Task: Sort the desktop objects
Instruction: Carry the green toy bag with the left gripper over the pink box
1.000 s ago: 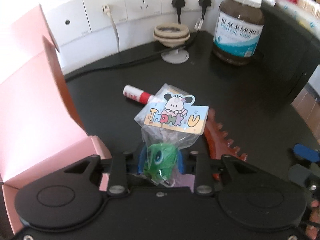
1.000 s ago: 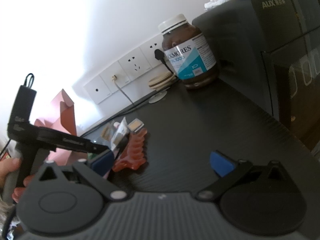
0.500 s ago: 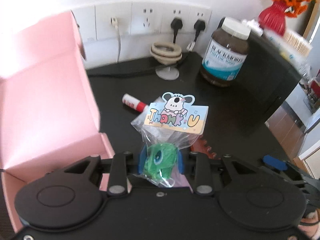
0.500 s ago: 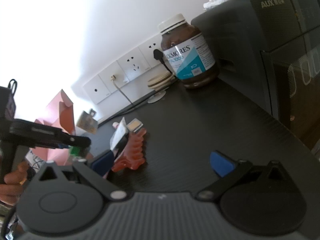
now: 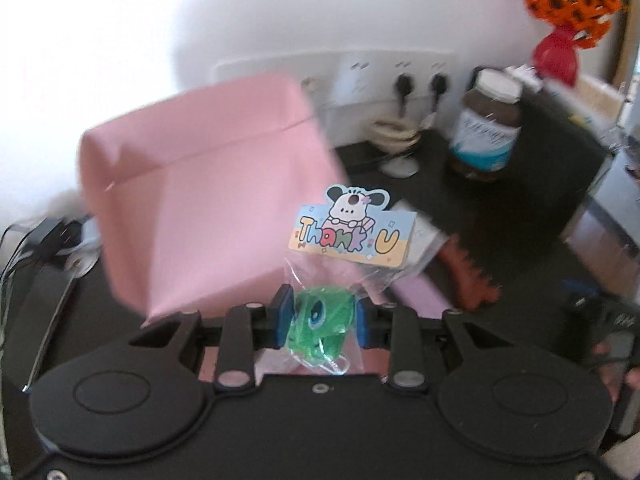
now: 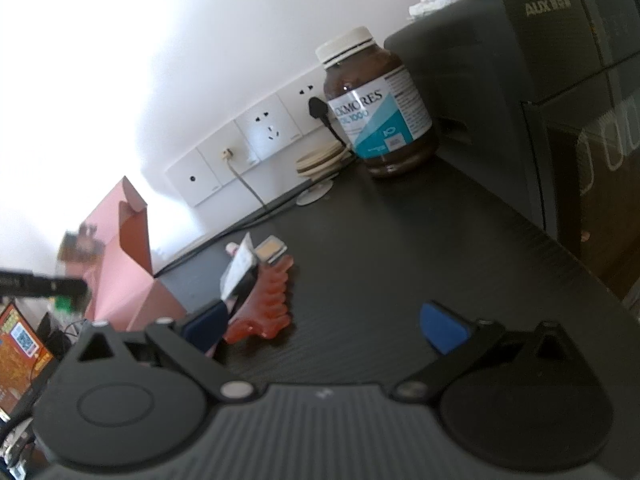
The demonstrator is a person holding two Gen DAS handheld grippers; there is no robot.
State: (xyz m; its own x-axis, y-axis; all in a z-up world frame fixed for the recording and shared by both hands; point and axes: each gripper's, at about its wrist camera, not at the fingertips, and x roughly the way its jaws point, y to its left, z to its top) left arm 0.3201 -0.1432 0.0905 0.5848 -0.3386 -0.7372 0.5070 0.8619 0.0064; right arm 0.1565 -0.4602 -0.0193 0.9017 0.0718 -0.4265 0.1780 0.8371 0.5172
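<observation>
Left gripper [image 5: 320, 320]: blue pads clamped on a small clear gift bag [image 5: 324, 312] with a green toy inside. The bag stands up out of the jaws, its long axis running away from the gripper, and is topped by a "Thank U" card [image 5: 352, 236]. The bag is lifted clear of the desk.

Just beyond and to the left of the bag: the pink box [image 5: 208, 200], its lid up and its big pink face filling the middle of the left wrist view. This view is blurred. The opening seems to lie low, right behind the jaws, where pink shows under the bag. Judgement: the box is the likely drop spot, and the carry needs a little more travel forward and left before release. Whether the bag is already over the opening cannot be told.

Right gripper [image 6: 324, 326]: jaws spread wide, nothing between them, low over the black desk [image 6: 400, 264]. Just beside its left finger lies a red-brown hair claw [image 6: 268, 304], long axis running away from the gripper, with a second clear packet [image 6: 240, 268] at its far end. The right hand is the nearer one for those.

Further back: a brown supplement bottle [image 6: 380, 104] by the wall sockets [image 6: 264, 130].
</observation>
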